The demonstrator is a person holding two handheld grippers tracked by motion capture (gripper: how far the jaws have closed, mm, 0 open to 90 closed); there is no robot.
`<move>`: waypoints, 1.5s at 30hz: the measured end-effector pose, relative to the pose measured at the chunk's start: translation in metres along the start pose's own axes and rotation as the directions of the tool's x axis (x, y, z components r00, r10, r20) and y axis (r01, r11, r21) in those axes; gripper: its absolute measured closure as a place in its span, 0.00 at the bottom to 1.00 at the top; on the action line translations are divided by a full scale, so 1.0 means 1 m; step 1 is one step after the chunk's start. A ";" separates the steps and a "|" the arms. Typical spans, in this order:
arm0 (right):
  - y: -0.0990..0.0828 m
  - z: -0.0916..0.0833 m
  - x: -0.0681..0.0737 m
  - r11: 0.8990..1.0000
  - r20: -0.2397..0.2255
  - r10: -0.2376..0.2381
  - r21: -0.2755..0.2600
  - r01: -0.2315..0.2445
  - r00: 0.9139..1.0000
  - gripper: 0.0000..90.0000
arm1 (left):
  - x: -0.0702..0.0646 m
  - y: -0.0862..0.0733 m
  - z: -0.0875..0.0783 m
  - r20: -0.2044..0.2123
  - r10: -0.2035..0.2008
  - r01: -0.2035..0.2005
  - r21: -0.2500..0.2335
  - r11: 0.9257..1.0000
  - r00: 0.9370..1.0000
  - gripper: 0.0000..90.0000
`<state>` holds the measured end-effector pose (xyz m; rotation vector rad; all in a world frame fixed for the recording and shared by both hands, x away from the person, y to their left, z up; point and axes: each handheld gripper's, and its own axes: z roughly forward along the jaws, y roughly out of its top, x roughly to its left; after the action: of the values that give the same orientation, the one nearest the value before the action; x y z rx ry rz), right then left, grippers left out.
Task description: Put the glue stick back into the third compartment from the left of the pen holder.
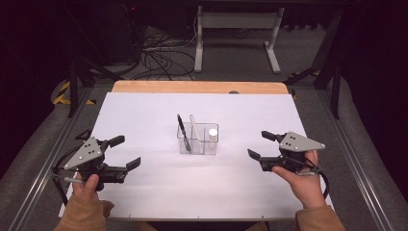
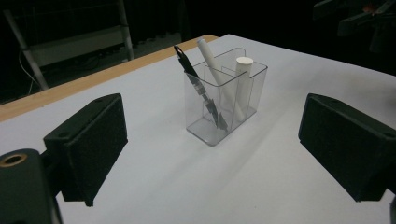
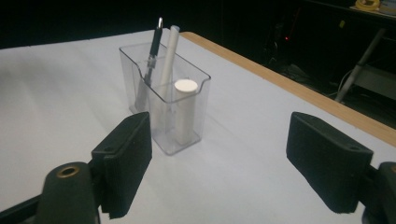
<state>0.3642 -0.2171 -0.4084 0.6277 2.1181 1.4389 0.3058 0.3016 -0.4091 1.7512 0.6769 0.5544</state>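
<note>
No text, label or number can be read anywhere

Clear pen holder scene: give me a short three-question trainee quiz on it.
1. How many items stand in the clear pen holder?
2. True or false: the right gripper is shut on the black pen.
3. Which item is shortest: A the black pen, B the long white stick, C the short white cylinder?

Key: 1. Three. 2. False; both it and the left gripper are open and empty, well away from the holder. 3. C.
</note>
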 end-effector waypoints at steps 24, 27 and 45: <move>-0.091 -0.016 -0.001 0.987 0.040 0.151 0.047 -0.153 0.988 0.26 | -0.003 -0.018 0.000 -0.010 0.003 -0.004 -0.012 1.000 1.000 0.10; -0.095 -0.017 0.001 0.988 0.046 0.141 0.064 -0.144 0.989 0.26 | -0.004 -0.023 0.000 -0.018 0.014 -0.014 -0.006 1.000 1.000 0.10; -0.093 -0.019 0.002 0.987 0.071 0.152 0.050 -0.155 0.986 0.25 | -0.002 -0.031 0.004 -0.029 -0.016 0.016 0.016 1.000 0.999 0.10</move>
<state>0.3416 -0.2601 -0.4900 0.8652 2.1025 1.4229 0.3021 0.3040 -0.4400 1.7542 0.7165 0.5656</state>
